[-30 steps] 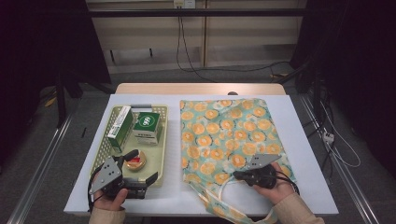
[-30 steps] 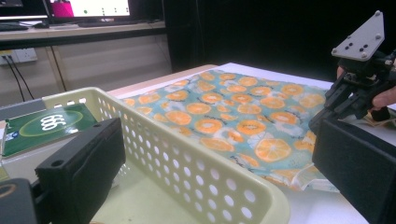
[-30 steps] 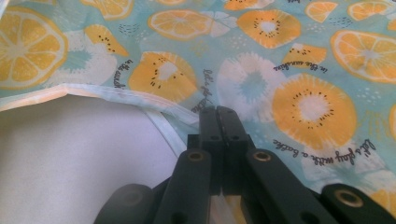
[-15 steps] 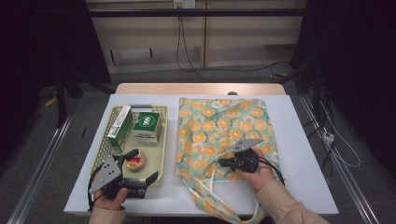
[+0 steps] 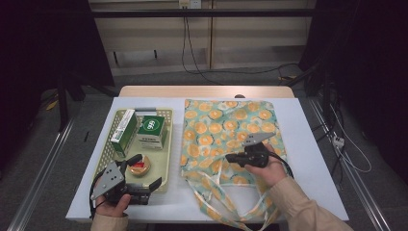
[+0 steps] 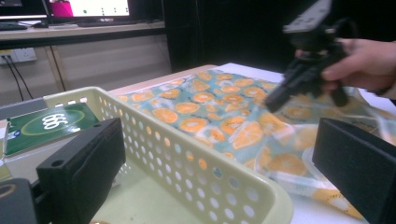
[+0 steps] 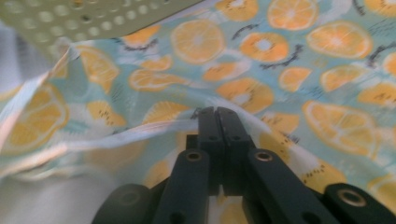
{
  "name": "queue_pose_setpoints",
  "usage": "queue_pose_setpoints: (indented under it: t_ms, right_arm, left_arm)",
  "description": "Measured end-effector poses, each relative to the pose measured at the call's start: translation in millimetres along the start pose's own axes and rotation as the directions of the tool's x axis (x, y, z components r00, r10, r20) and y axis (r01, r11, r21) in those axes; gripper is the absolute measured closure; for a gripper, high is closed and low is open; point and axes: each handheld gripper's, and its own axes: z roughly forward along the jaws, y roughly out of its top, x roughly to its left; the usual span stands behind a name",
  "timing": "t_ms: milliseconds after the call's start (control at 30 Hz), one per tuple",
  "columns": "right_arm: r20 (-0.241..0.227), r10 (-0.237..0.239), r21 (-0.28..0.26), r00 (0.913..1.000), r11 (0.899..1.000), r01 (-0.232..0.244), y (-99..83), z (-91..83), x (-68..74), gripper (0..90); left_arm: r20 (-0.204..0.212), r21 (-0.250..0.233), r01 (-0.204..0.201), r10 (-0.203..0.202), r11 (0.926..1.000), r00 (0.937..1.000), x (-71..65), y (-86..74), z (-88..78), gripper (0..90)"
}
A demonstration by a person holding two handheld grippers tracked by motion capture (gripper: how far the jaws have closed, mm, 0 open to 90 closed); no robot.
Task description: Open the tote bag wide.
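Observation:
An orange-slice print tote bag [image 5: 226, 125] lies flat on the white table, its handles trailing toward the front edge. My right gripper [image 5: 230, 157] is over the bag's near half, shut on a fold of its fabric. In the right gripper view the jaws [image 7: 217, 114] meet at a pale hem of the bag [image 7: 289, 70]. My left gripper [image 5: 146, 172] stands open at the front right corner of the yellow-green tray [image 5: 171, 144], with the tray's rim [image 6: 140, 105] between its jaws. From the left gripper view, the right gripper [image 6: 275, 100] hovers over the bag [image 6: 224, 107].
In the tray lie a dark green box [image 5: 152, 129], a long white and green box [image 5: 124, 126] and a small round item [image 5: 140, 166]. The tray's perforated corner [image 7: 102, 14] is just left of the bag. A wooden strip borders the table's far edge.
My right gripper has moved left and away from the front edge, drawing the bag's fabric and handles with it. The left gripper has stayed put.

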Motion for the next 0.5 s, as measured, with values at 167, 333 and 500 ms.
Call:
queue_pose_setpoints:
  t_ms: [167, 333, 500]
  right_arm:
    - [-0.001, -0.038, 0.055, 0.9993, 0.998, 0.038, -23.8, -11.2, 14.5, 60.7]
    - [-0.007, -0.107, 0.087, 0.9943, 0.99, 0.107, -38.3, -17.3, 27.8, 51.0]
    - [0.021, -0.148, 0.133, 0.9888, 0.981, 0.144, -47.1, -22.8, 26.0, 55.4]
  left_arm:
    - [-0.003, -0.003, -0.004, 0.004, 1.0, 1.0, -2.0, 1.1, 0.4, 2.5]
    - [-0.001, 0.004, -0.007, 0.007, 1.0, 1.0, -2.8, 0.2, 1.1, 2.6]
    - [-0.002, 0.002, -0.003, 0.003, 1.0, 1.0, -2.3, 0.3, 0.7, 2.5]
